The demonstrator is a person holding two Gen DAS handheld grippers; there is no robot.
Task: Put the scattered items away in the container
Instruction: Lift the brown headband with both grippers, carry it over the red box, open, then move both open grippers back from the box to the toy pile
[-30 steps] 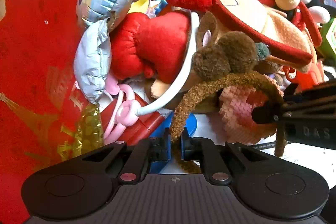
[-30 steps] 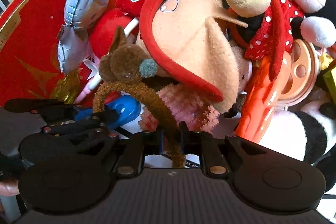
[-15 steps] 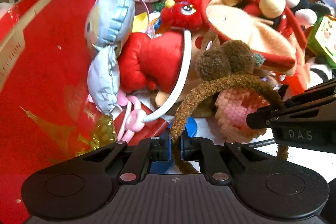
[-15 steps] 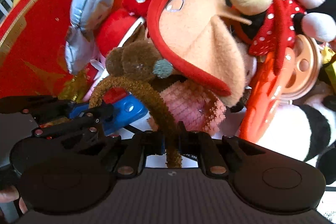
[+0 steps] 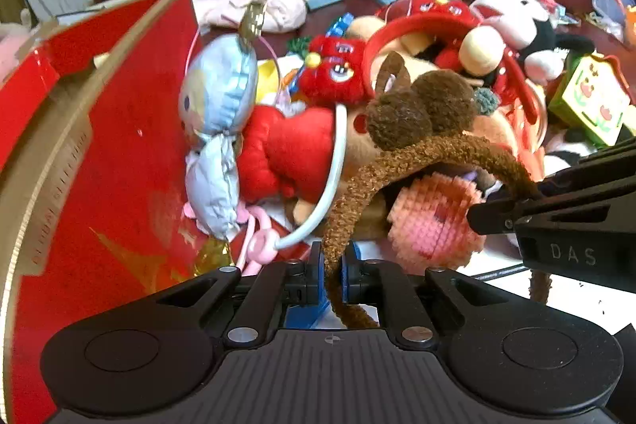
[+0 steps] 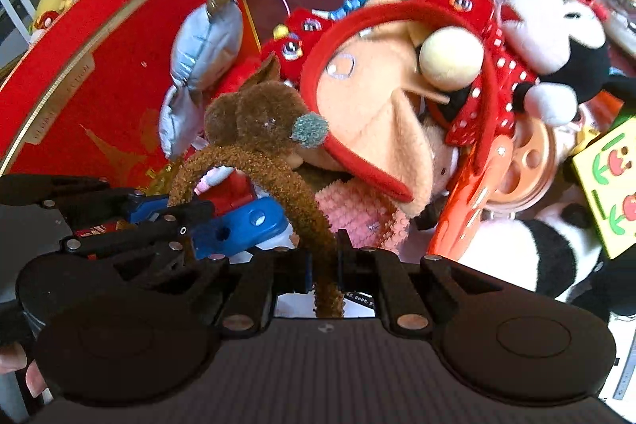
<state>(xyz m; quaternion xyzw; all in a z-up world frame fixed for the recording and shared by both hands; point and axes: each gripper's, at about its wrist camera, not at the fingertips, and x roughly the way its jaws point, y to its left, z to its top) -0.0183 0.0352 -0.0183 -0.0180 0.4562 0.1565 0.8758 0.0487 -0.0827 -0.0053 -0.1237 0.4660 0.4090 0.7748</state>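
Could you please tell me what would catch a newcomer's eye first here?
A fuzzy brown headband with pom-pom ears arches in the foreground, one end clamped in the left hand-held gripper, the other in the right hand-held gripper. A tall glossy red box stands left, beside heaped plush toys.

Bright, seemingly window-lit; strong fisheye bending at edges, slight blur.

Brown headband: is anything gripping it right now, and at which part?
Yes. The left gripper is shut on one end of the brown headband; the right gripper is shut on its other end.
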